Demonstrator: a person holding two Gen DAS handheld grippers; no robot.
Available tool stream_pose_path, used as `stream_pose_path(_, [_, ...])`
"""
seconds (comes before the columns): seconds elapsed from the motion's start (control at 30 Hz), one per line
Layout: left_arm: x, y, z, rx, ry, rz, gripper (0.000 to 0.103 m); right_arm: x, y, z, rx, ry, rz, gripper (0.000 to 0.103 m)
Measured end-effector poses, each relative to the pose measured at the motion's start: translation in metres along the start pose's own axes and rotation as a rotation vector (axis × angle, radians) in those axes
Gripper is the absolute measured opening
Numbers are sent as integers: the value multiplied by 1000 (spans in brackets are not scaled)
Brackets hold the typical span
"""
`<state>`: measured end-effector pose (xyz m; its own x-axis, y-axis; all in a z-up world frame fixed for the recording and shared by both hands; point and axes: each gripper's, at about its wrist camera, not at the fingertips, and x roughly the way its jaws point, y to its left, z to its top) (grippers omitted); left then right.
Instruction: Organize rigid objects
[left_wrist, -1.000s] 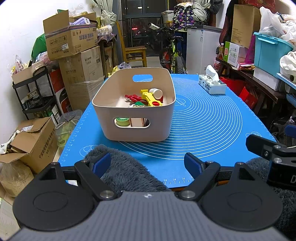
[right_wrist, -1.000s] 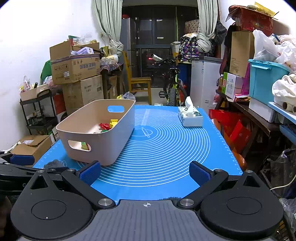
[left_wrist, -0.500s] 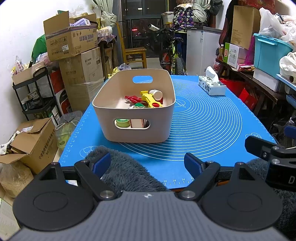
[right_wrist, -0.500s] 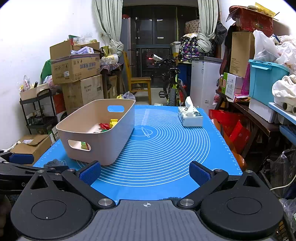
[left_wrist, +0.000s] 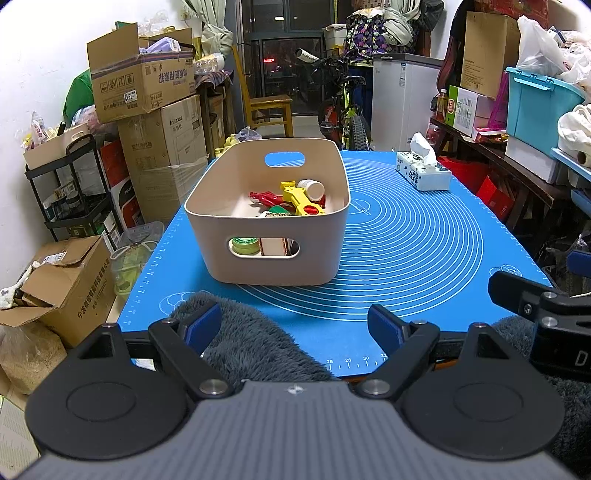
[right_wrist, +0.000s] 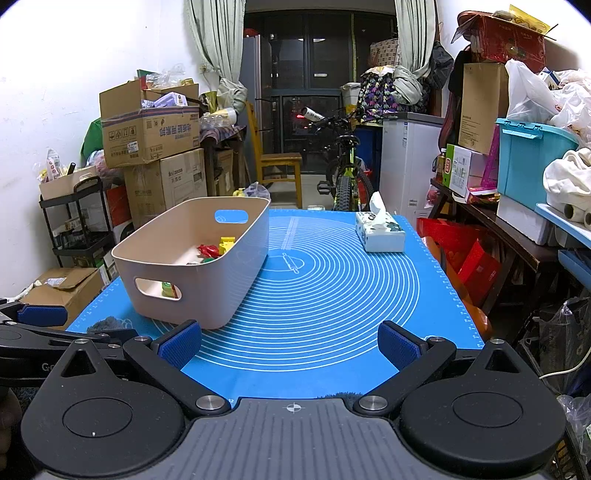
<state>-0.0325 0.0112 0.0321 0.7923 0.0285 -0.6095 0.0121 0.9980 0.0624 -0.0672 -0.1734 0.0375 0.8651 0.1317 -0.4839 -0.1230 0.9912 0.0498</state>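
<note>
A beige plastic bin (left_wrist: 269, 266) stands on the blue mat (left_wrist: 406, 243) and holds several small items: a yellow toy (left_wrist: 301, 197), a red piece (left_wrist: 264, 197), a white bottle (left_wrist: 312, 187) and a green roll (left_wrist: 244, 246) seen through the handle hole. The bin also shows in the right wrist view (right_wrist: 207, 291). My left gripper (left_wrist: 295, 326) is open and empty, near the mat's front edge. My right gripper (right_wrist: 290, 345) is open and empty, to the right of the bin. Its finger shows in the left wrist view (left_wrist: 524, 295).
A tissue box (right_wrist: 380, 234) sits at the mat's far right. A grey fuzzy sleeve (left_wrist: 251, 339) lies under my left gripper. Cardboard boxes (left_wrist: 147, 110) and a black rack (left_wrist: 70, 195) stand left; shelves and a blue tub (right_wrist: 532, 162) stand right.
</note>
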Motion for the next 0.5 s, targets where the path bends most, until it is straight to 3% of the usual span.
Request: stream_pose_path(0.5, [0, 0, -1, 0, -2, 0, 86, 0, 0, 0, 0, 0, 0, 101])
